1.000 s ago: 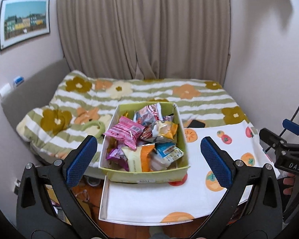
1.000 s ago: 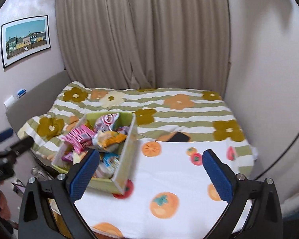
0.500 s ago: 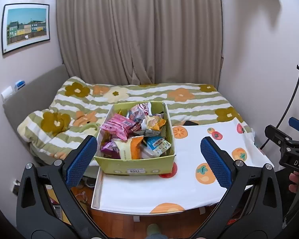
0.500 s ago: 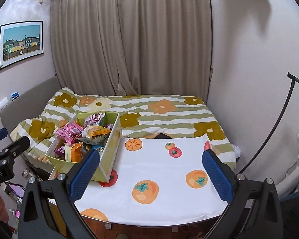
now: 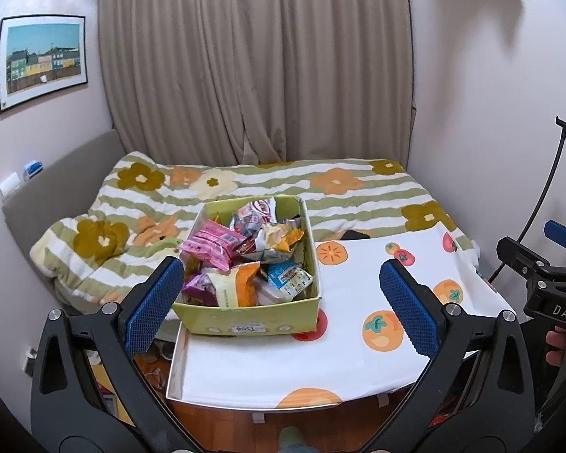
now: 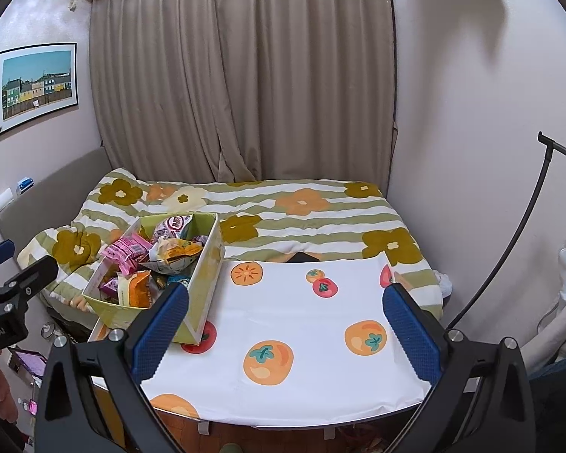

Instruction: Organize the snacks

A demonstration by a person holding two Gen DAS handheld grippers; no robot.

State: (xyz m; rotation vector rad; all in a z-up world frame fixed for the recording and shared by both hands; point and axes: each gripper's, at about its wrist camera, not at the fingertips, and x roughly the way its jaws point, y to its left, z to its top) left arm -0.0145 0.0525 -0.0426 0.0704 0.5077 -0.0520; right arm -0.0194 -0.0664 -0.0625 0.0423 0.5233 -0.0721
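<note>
A yellow-green box [image 5: 245, 322] full of mixed snack packets [image 5: 245, 256] stands on the left part of a small table with a white fruit-print cloth [image 5: 358, 302]. The box also shows in the right wrist view [image 6: 203, 287], left of centre. My left gripper [image 5: 279, 305] is open and empty, held back above the table's near edge, in front of the box. My right gripper [image 6: 283, 332] is open and empty, above the near edge over the bare cloth [image 6: 302, 321]. Each gripper shows at the edge of the other's view.
A bed with a striped flower quilt [image 5: 320, 192] lies behind the table, with a dark phone [image 5: 354, 234] at its edge. Curtains [image 5: 256, 75] hang at the back. A black lamp stand [image 6: 509, 245] leans at the right wall. Wooden floor shows below the table.
Both grippers have pulled back and up from the table, so the box and table look smaller and more of the cloth shows. Both stay open.
</note>
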